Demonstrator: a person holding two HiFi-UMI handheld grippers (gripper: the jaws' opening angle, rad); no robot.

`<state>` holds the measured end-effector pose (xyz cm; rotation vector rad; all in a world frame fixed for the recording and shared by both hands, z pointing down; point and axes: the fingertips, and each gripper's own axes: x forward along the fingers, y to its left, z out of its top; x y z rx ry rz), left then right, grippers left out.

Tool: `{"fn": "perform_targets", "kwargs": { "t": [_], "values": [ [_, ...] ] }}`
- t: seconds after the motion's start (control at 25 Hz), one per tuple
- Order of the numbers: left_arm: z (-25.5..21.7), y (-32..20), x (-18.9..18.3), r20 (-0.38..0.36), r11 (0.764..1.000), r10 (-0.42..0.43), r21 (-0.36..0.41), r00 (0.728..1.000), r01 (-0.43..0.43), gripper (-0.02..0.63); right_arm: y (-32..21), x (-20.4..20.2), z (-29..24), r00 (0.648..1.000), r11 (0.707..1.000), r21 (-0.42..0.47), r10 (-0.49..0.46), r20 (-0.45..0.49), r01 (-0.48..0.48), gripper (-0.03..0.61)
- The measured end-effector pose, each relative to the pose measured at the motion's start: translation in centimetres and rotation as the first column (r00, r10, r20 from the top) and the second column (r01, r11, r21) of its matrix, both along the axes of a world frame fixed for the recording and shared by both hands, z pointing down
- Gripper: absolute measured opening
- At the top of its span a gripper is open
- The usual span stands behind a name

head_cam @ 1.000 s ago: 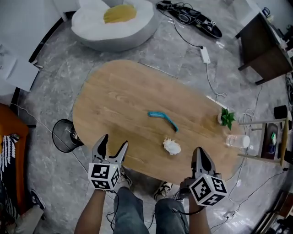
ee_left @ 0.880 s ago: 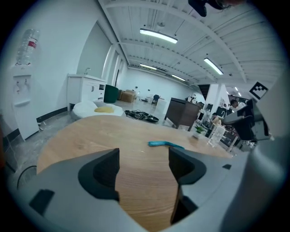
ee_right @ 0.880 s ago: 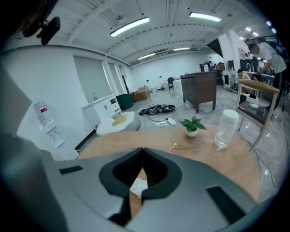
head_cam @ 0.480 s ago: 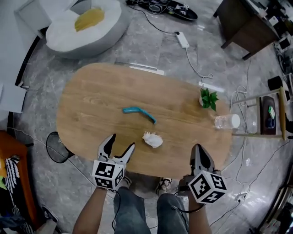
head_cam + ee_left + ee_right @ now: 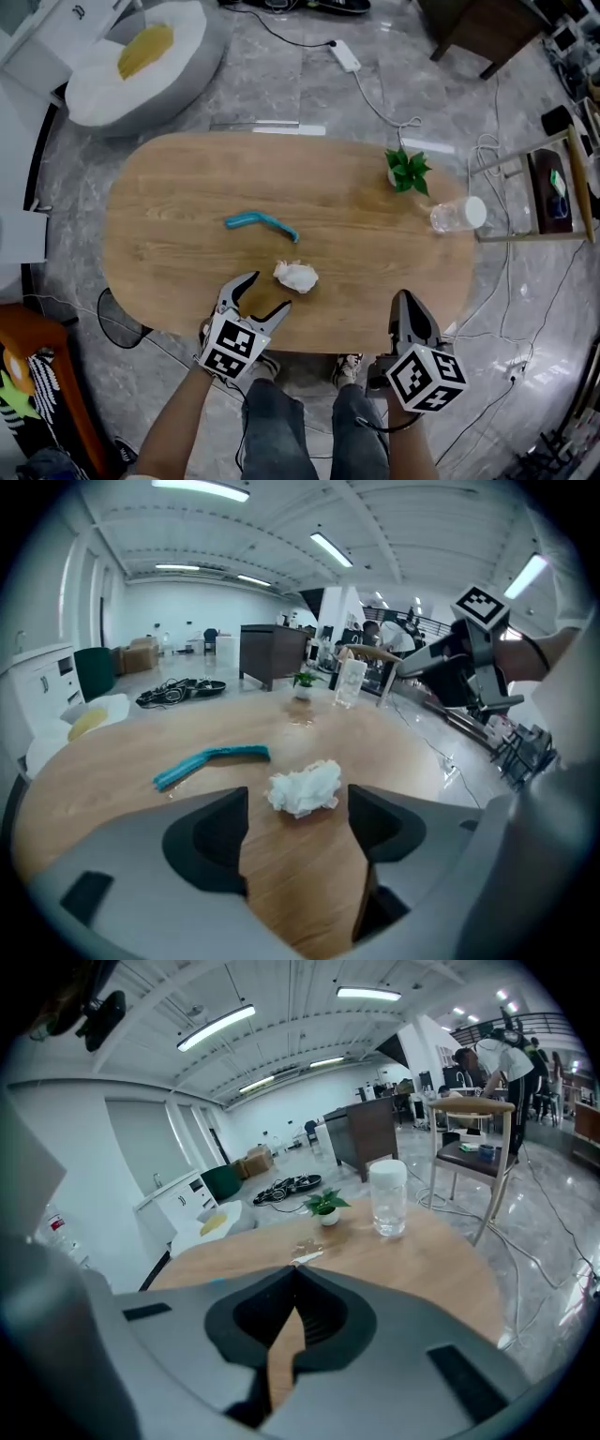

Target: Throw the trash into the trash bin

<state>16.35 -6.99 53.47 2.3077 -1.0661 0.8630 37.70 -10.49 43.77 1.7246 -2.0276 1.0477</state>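
Left gripper (image 5: 298, 832) jaws apart, crumpled white paper wad (image 5: 303, 787) just ahead, untouched; right gripper (image 5: 292, 1283) jaws together, empty; black wire trash bin (image 5: 114, 317) only in head view

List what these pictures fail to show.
Bin: head view, table edge covers part; contents unseen.
Tissue: right gripper view, the right gripper itself blocks it.
Blue strip: too small in every view to identify.
Glass: contents unclear.

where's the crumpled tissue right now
In the head view the crumpled tissue lies on the table, just ahead of the open left gripper, near the blue strip.
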Motion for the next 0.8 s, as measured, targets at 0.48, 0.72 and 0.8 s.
{"fn": "perform_targets", "kwargs": {
  "t": [0.48,0.72,0.8],
  "values": [
    [3.5,-0.7,3.9,0.166,0.965,0.258,-0.085,0.952,-0.247,0.307,1.1,3.2,2.4,0.998,0.997,-0.049,0.059,-0.002,-0.059,0.002],
    [4.3,-1.6,3.8,0.183,0.972,0.225,-0.104,0.957,-0.209,0.27,0.5,4.1,2.6,0.998,0.997,-0.049,0.062,-0.005,-0.062,0.002],
    [4.6,-1.7,3.5,0.192,0.973,0.222,-0.112,0.956,-0.204,0.253,0.3,4.3,2.5,0.998,0.997,-0.047,0.062,-0.007,-0.063,0.002]
  ]
}}
